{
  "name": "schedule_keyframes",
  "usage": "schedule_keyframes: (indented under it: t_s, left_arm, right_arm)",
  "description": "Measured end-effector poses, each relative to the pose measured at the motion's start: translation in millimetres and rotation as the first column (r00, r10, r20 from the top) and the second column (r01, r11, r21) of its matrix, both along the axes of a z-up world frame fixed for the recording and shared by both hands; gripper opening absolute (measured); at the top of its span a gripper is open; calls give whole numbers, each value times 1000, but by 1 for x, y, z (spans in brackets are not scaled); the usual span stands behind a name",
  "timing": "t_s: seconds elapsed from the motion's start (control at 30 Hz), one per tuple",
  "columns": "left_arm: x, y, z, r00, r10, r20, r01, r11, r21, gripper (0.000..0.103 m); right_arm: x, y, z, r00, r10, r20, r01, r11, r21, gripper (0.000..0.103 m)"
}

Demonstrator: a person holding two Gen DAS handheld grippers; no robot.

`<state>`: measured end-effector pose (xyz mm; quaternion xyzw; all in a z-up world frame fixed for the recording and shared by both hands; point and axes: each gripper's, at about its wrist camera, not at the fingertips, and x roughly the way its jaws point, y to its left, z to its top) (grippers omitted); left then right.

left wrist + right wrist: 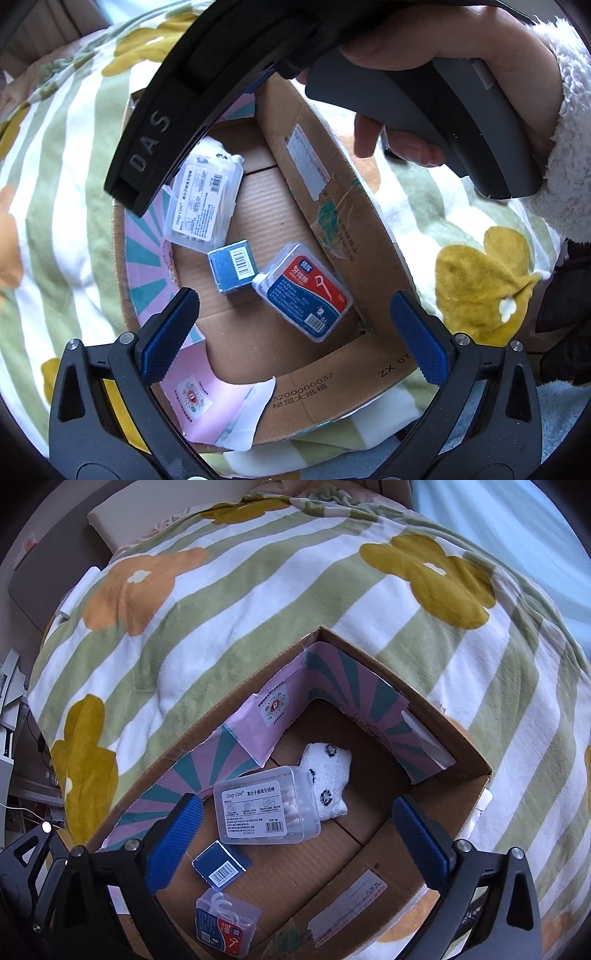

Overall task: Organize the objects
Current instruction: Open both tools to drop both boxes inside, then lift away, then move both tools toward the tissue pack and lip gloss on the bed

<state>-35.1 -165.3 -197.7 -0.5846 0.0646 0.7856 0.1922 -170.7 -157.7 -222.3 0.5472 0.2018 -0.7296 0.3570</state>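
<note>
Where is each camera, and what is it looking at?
Left wrist: sits on the left gripper, looking down into the cardboard box; its own blue fingers, the right gripper's black body and the person's hand show.
Right wrist: sits on the right gripper, looking down over the box at the flowered blanket; only its own fingers show.
Both see: the clear floss pick box, small blue box, red and blue floss case.

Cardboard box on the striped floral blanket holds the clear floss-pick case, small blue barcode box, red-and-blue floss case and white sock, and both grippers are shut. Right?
Not quite: both grippers are open. The left gripper in the left wrist view and the right gripper in the right wrist view have their blue pads spread wide, holding nothing. The rest stands.
</note>
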Motion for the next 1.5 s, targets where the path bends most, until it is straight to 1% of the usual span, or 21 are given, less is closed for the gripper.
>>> schedule_keyframes:
  t_s: [0.2, 0.47, 0.7, 0.8, 0.87, 1.07, 1.23, 1.37, 1.5]
  left_arm:
    - [2, -4, 7, 1000, 17, -11, -17, 1000, -7, 103]
    - [9, -5, 25, 998, 42, -41, -43, 999, -17, 103]
    - [19, -7, 56, 995, 73, -66, -73, 997, -9, 103]
    - [25, -6, 72, 991, 91, -98, -92, 996, -12, 103]
    - [29, -6, 81, 989, 106, -103, -108, 994, -6, 103]
    - [39, -7, 102, 978, 174, -115, -173, 985, 17, 103]
    - [47, 2, 115, 967, 222, -129, -219, 975, 33, 103]
    - [49, 19, 125, 962, 232, -143, -229, 973, 37, 103]
    - [49, 43, 134, 961, 220, -170, -217, 975, 38, 103]
  right_arm:
    - [3, 5, 12, 1000, -18, -21, 18, 1000, -5, 102]
    - [13, 14, 38, 998, -36, -46, 36, 999, -13, 102]
    - [33, 26, 78, 996, -55, -69, 52, 998, -39, 102]
    - [44, 35, 97, 994, -71, -83, 67, 996, -52, 102]
    - [51, 43, 109, 992, -90, -87, 84, 994, -66, 102]
    - [71, 79, 140, 982, -169, -89, 159, 981, -109, 102]
    - [86, 123, 158, 963, -252, -101, 238, 963, -129, 102]
    - [100, 163, 168, 934, -326, -148, 311, 944, -114, 102]
    - [112, 208, 176, 900, -398, -179, 383, 917, -115, 102]
